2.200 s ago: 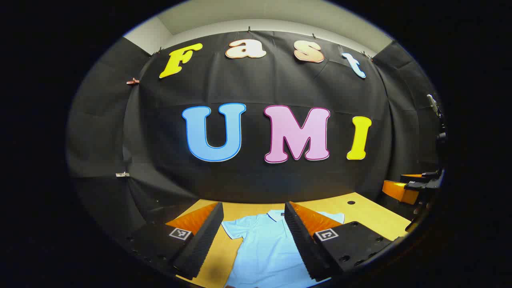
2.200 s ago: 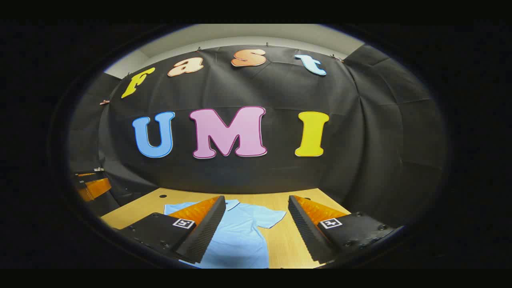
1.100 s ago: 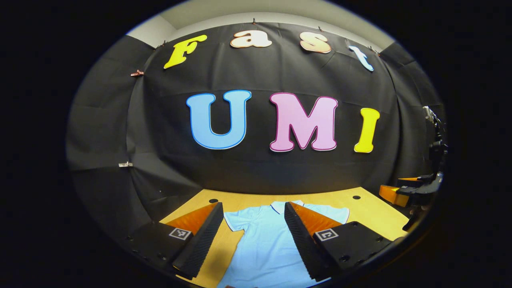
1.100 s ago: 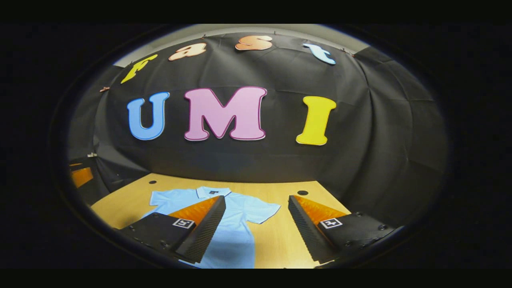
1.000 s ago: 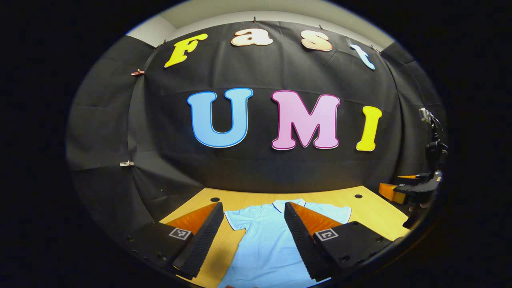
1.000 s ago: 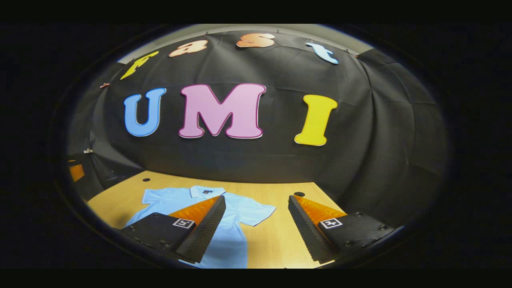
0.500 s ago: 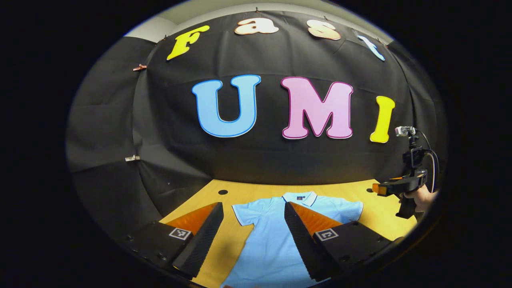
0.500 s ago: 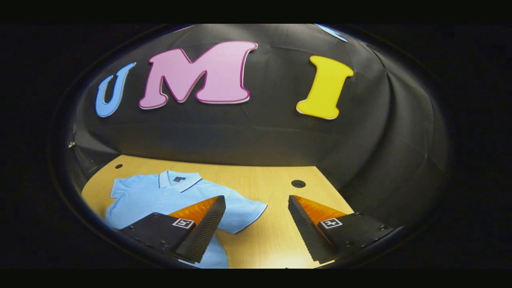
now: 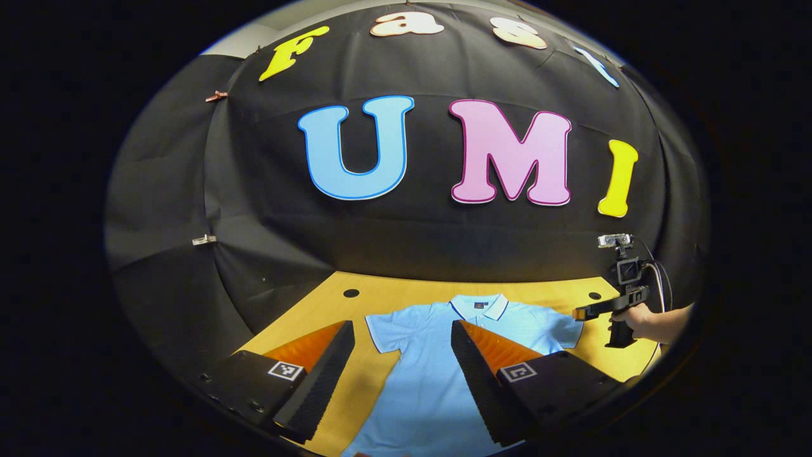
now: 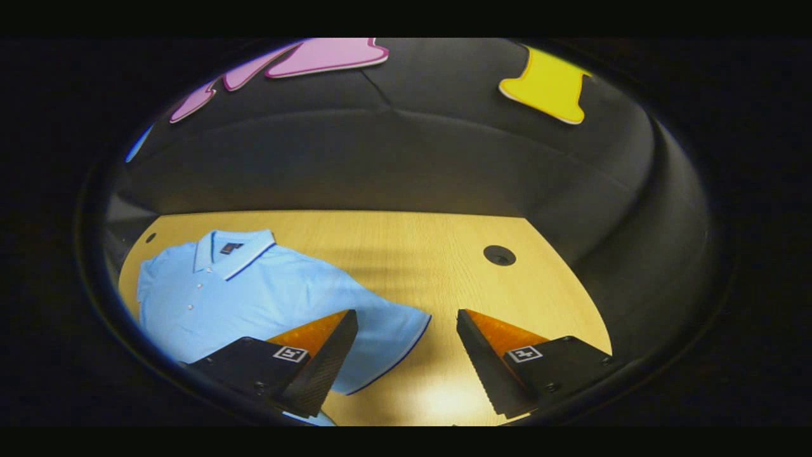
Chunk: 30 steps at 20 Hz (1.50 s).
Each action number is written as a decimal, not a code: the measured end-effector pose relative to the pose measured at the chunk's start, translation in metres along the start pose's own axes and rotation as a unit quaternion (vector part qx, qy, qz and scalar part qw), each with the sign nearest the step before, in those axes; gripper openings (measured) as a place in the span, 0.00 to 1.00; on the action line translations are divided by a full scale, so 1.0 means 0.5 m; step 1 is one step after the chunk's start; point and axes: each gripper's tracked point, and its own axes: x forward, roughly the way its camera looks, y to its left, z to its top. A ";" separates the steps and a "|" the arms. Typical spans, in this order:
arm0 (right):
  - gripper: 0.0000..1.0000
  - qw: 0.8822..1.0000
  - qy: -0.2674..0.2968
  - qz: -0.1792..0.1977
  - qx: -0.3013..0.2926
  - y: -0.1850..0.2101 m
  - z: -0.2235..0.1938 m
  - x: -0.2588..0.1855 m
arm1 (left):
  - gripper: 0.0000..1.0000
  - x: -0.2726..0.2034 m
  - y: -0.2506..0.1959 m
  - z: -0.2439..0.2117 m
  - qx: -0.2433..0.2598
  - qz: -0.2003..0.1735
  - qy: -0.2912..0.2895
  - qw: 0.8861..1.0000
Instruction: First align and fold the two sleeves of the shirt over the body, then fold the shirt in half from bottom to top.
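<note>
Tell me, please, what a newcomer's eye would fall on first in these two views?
Most striking is the light blue polo shirt lying flat and unfolded on the wooden table, collar toward the booth's wall. In the right gripper view, the right gripper hangs open over the edge of one short sleeve. In the left gripper view, the left gripper is open above the shirt's body.

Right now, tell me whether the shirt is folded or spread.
Spread flat: the shirt lies open on the table, both sleeves out, collar showing.

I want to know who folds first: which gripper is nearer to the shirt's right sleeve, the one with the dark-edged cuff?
Right. The right gripper hangs open just above that sleeve; the left gripper is open over the shirt's other half.
</note>
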 end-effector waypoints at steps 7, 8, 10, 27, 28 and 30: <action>0.95 0.999 0.027 0.011 0.039 -0.003 -0.033 0.061 | 0.97 0.027 -0.003 -0.018 0.007 -0.001 0.014 1.000; 0.93 0.999 0.028 0.018 0.042 0.002 -0.033 0.062 | 0.96 0.028 -0.004 -0.023 0.005 -0.002 0.015 1.000; 0.85 0.997 0.038 0.026 0.062 0.014 -0.037 0.064 | 0.96 0.034 -0.005 -0.029 -0.004 -0.002 0.020 1.000; 0.11 0.998 -0.014 0.061 0.020 0.087 0.025 0.012 | 0.97 0.033 0.043 -0.089 -0.021 0.017 0.042 0.999; 0.11 0.997 -0.023 0.069 0.017 0.101 0.042 -0.003 | 0.97 0.033 0.047 -0.091 -0.024 0.019 0.042 0.999; 0.11 0.996 -0.033 0.084 0.013 0.143 0.070 -0.026 | 0.97 0.034 0.054 -0.095 -0.029 0.022 0.043 0.998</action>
